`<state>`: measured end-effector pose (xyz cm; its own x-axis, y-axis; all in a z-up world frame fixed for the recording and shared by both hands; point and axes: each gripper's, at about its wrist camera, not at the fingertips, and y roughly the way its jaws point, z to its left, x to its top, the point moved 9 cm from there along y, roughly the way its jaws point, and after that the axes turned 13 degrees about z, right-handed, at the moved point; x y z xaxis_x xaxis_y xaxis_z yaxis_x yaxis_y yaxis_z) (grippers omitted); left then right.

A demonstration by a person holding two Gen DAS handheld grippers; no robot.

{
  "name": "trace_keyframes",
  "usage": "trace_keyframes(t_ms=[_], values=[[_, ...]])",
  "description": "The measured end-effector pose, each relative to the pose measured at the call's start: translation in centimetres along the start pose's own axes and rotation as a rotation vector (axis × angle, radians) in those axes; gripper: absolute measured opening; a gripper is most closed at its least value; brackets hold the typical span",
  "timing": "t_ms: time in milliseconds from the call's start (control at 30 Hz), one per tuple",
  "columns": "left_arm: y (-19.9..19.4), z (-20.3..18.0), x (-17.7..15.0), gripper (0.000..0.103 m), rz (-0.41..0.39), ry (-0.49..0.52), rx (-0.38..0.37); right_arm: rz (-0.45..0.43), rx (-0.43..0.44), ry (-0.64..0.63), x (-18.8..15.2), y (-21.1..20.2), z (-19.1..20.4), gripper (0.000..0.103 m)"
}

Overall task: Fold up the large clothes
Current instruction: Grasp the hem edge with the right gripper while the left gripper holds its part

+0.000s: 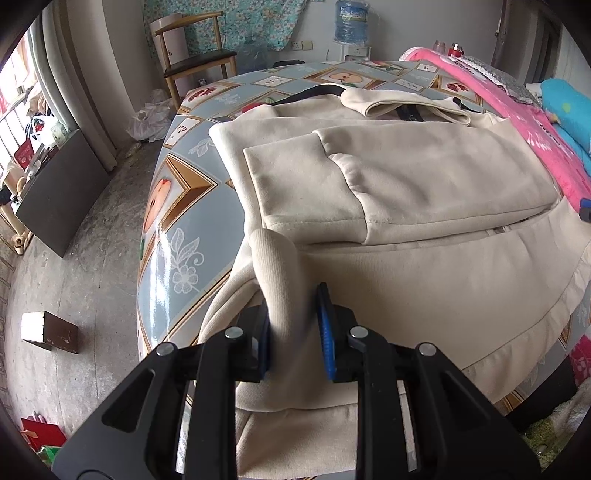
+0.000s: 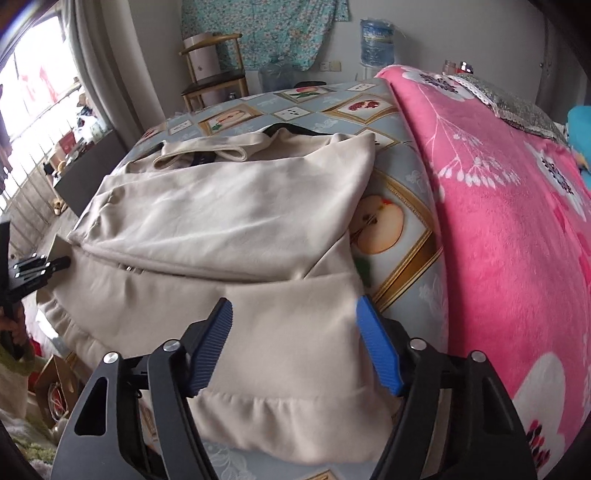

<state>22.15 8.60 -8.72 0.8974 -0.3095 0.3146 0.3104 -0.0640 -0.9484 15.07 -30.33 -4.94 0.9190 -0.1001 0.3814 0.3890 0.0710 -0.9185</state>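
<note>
A large beige zip-up garment (image 1: 424,177) lies spread on the table, its sleeves folded across the body and the collar (image 1: 402,103) at the far end. My left gripper (image 1: 293,306) is shut on a raised fold of the ribbed hem (image 1: 275,266) at the garment's near left corner. In the right wrist view the same garment (image 2: 221,206) fills the middle. My right gripper (image 2: 294,306) hangs open just above its near right hem corner (image 2: 295,369), with nothing pinched. The left gripper (image 2: 33,269) shows at that view's left edge.
The table (image 1: 177,206) wears a glossy fruit-print cloth, and its left edge drops to a concrete floor. A pink flowered blanket (image 2: 498,221) covers the table's right side. A wooden chair (image 1: 195,62), a water bottle (image 1: 351,22), a dark board (image 1: 62,192) and a small box (image 1: 50,330) stand beyond.
</note>
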Motion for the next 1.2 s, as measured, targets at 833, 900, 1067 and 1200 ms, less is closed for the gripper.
trace_keyframes(t_ms=[833,900,1067,1200], values=[[0.3,0.0,0.2,0.021,0.032,-0.016,0.001,0.041,0.312,0.012,-1.5,-0.3,-1.0,0.044],[0.3,0.0,0.2,0.021,0.031,-0.016,0.002,0.060,0.293,0.029,-1.2,0.5,-1.5,0.044],[0.3,0.0,0.2,0.021,0.030,-0.012,0.007,0.087,0.357,0.152,-0.5,2.5,-3.3,0.044],[0.3,0.0,0.2,0.021,0.030,-0.012,0.003,0.128,0.430,0.189,-1.3,2.3,-3.1,0.044]])
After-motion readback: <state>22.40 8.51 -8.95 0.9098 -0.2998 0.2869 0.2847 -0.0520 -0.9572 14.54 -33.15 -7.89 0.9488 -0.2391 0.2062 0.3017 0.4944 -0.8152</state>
